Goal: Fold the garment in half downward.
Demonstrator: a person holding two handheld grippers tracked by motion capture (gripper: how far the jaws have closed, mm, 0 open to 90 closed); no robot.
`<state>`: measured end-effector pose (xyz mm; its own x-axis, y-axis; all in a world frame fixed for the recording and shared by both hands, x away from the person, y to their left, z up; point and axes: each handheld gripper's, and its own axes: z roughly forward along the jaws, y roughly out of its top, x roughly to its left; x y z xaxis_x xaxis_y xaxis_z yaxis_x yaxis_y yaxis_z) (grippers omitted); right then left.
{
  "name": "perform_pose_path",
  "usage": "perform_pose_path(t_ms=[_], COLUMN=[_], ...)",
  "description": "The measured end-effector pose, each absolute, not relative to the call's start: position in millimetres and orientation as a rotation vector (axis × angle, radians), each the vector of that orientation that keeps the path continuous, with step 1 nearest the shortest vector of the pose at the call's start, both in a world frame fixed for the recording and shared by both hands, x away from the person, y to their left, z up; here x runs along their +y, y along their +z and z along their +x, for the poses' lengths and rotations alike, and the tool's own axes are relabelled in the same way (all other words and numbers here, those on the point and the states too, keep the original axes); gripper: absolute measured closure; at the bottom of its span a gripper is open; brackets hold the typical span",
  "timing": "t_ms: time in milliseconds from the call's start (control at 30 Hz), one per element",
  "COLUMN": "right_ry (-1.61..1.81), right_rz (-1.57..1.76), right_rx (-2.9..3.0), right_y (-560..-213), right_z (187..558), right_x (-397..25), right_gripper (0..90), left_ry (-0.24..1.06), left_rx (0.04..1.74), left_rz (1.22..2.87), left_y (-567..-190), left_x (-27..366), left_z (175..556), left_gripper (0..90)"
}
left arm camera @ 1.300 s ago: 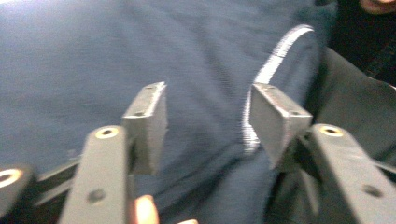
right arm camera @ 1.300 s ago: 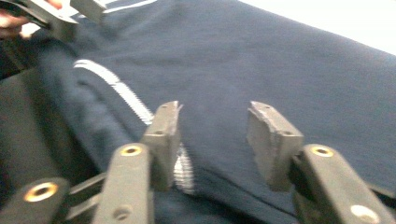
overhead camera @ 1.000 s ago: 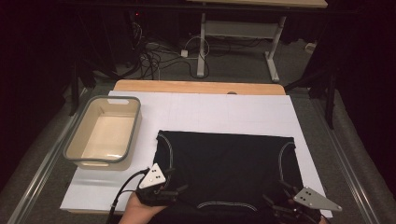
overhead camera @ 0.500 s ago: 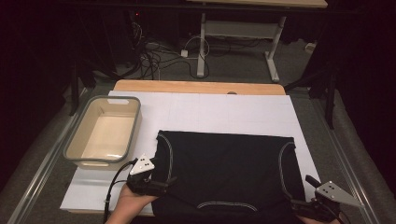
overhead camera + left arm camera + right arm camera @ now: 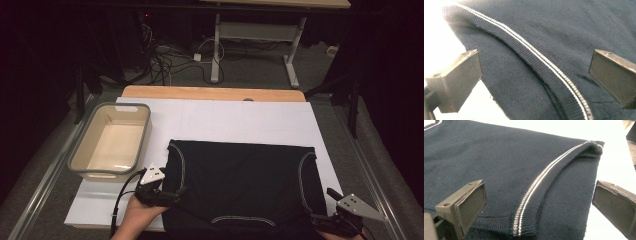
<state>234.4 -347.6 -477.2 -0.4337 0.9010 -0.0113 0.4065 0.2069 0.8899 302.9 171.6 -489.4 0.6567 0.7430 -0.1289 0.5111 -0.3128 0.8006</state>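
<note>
Now poised agape over near corners of dark knitted white-striped garment (image 5: 240, 185) mid-table: left gripper (image 5: 534, 75), right gripper (image 5: 539, 205). Risk: uneven pinches, bunching the knit, skewing any fold.

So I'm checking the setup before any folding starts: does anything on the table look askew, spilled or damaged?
Nothing stands out. The black knit garment lies flat on the white sheet, its white-striped trim intact. The tub sits upright beside it. The left claw and right claw are both open at the garment's near corners.
</note>
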Motion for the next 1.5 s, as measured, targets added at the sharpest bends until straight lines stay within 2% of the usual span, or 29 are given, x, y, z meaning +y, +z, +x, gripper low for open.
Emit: perform_pose_path(t_ms=[267, 900, 1267, 1367, 1500], right_ry=[1.179, 1.192, 1.194, 1.199, 1.204], right_rz=[1.204, 1.201, 1.194, 1.187, 1.187], right_rx=[1.946, 1.968, 1.979, 1.980, 1.982], right_y=[-478, -480, -481, -482, -481], right_z=[235, 237, 237, 238, 238], right_x=[-347, -341, -341, -340, -338], right_gripper=[0.1, 0.1, 0.2, 0.2, 0.2], left_ry=[0.325, 0.358, 0.380, 0.388, 0.399], left_rx=[1.059, 1.275, 1.335, 1.324, 1.312], left_rz=[1.957, 2.021, 2.057, 2.048, 2.012], left_y=[-488, -486, -490, -490, -490], left_x=[169, 157, 156, 156, 158], left_z=[328, 413, 426, 423, 418], left_gripper=[0.0, 0.0, 0.0, 7.0, 21.4])
